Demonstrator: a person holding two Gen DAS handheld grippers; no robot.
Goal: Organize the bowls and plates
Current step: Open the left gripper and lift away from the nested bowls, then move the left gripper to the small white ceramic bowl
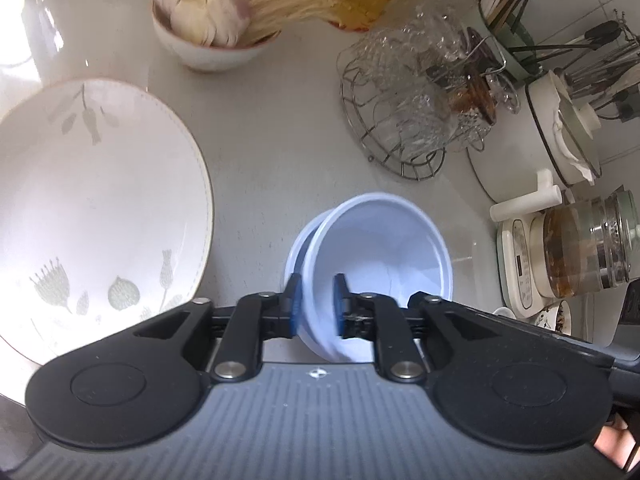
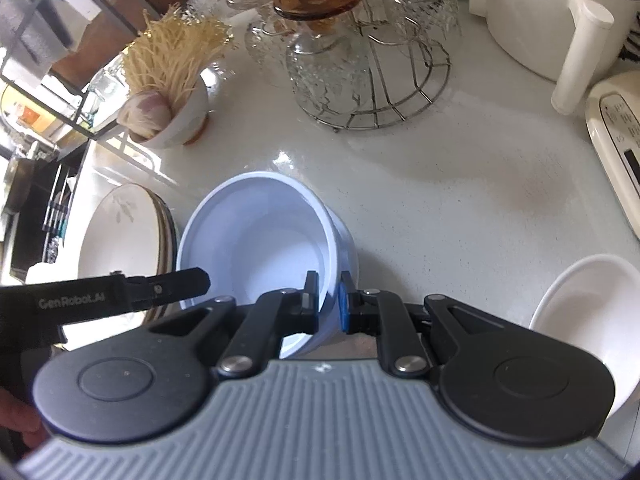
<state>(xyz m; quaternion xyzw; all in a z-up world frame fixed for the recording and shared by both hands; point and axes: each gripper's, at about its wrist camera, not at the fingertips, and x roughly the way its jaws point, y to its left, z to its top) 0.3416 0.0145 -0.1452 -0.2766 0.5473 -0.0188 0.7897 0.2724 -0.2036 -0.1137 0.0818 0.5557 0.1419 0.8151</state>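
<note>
Both grippers' fingers pinch bowl rims: left gripper (image 1: 317, 305) on the tilted upper bowl (image 1: 384, 256), right gripper (image 2: 329, 302) on a blue bowl (image 2: 260, 236) (two nested), mid-bench beside the plates (image 1: 92, 208).

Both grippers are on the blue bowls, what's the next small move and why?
Probably lower the tilted top bowl until it seats flat in the bowl beneath. Both the left gripper and right gripper pinch its rim, and it still sits crooked in the stack.
</note>
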